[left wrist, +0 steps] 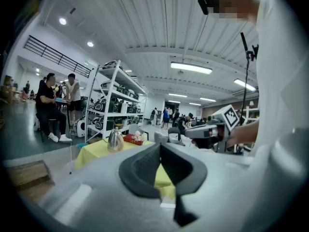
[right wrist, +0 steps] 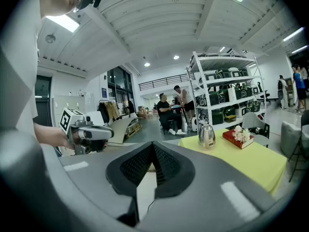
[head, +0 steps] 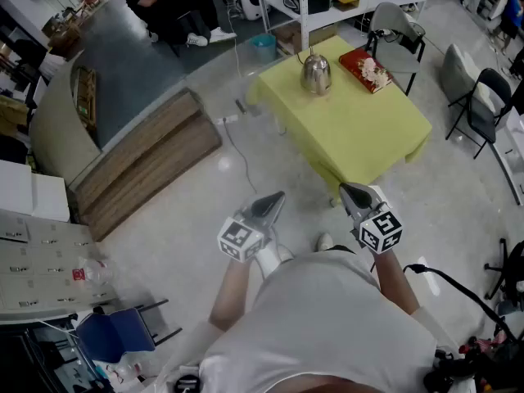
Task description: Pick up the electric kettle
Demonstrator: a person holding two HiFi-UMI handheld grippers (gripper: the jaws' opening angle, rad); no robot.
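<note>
Standing near the far end of the yellow-clothed table [head: 360, 133], the steel electric kettle [head: 316, 74] sits just beside a red box [head: 360, 62] topped with flowers. Well short of the table, the left gripper [head: 274, 199] and right gripper [head: 347, 190] hang side by side, each with its jaws pressed together on nothing.

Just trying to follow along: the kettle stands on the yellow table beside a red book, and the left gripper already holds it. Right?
Not quite. The left gripper holds nothing: its jaws are shut and empty, far from the table, as the head view shows. The kettle does stand on the yellow table beside the red book.
</note>
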